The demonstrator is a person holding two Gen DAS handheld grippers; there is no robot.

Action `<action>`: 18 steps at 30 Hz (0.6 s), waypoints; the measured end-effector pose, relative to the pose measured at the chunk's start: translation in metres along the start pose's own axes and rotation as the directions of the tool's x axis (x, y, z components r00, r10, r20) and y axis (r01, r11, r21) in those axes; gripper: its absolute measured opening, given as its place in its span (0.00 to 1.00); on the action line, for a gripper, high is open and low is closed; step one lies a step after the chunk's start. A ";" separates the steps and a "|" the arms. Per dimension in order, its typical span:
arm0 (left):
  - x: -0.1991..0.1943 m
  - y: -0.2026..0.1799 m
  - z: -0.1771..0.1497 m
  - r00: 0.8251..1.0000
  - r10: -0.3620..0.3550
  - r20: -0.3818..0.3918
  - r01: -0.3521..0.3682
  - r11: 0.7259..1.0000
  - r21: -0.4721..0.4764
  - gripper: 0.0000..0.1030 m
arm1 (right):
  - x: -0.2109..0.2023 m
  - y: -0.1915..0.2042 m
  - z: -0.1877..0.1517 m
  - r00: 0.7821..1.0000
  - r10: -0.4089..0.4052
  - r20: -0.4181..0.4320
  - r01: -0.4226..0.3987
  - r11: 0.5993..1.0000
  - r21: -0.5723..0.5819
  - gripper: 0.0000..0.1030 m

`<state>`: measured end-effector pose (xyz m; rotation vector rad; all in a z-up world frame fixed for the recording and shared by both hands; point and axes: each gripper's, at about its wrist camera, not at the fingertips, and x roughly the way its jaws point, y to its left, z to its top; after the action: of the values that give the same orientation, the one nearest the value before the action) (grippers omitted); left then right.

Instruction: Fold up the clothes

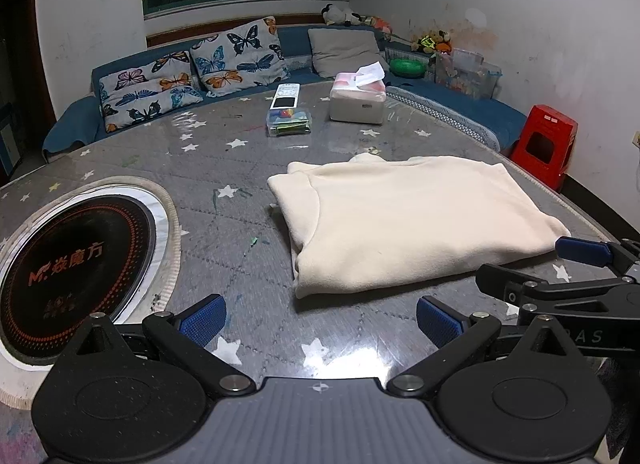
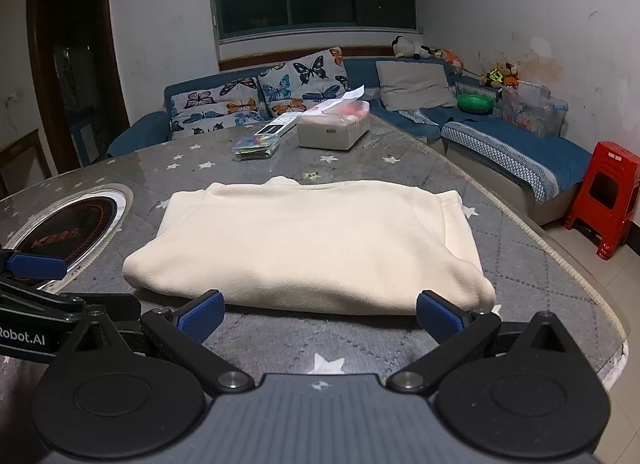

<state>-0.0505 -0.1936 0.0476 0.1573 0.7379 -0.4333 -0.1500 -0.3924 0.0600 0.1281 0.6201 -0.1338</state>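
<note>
Folded cream garment [image 2: 308, 244] near table edge [image 2: 576, 276]

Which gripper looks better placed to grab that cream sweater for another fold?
Probably the right gripper: it is open, squarely facing the folded cream sweater's near edge. The left gripper, also open, sits off its corner.

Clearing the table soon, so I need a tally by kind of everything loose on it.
Garment: 1
Tissue box: 1
Remote: 1
Clear case: 1
Total: 4
</note>
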 end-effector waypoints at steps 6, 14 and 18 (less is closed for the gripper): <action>0.004 0.001 0.002 1.000 0.001 -0.006 -0.001 1.000 -0.001 1.00 | 0.004 -0.001 0.002 1.000 0.000 -0.004 0.000 1.000 0.002 1.00; 0.009 0.004 0.003 1.000 0.006 -0.009 -0.006 1.000 -0.005 1.00 | 0.010 0.000 0.003 1.000 -0.003 -0.009 0.003 1.000 0.011 1.00; 0.010 0.005 0.003 1.000 0.008 -0.014 -0.008 1.000 -0.009 1.00 | 0.012 0.000 0.003 1.000 -0.001 -0.012 0.001 1.000 0.012 1.00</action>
<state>-0.0398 -0.1935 0.0434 0.1551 0.7526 -0.4221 -0.1389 -0.3938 0.0552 0.1405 0.6317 -0.1376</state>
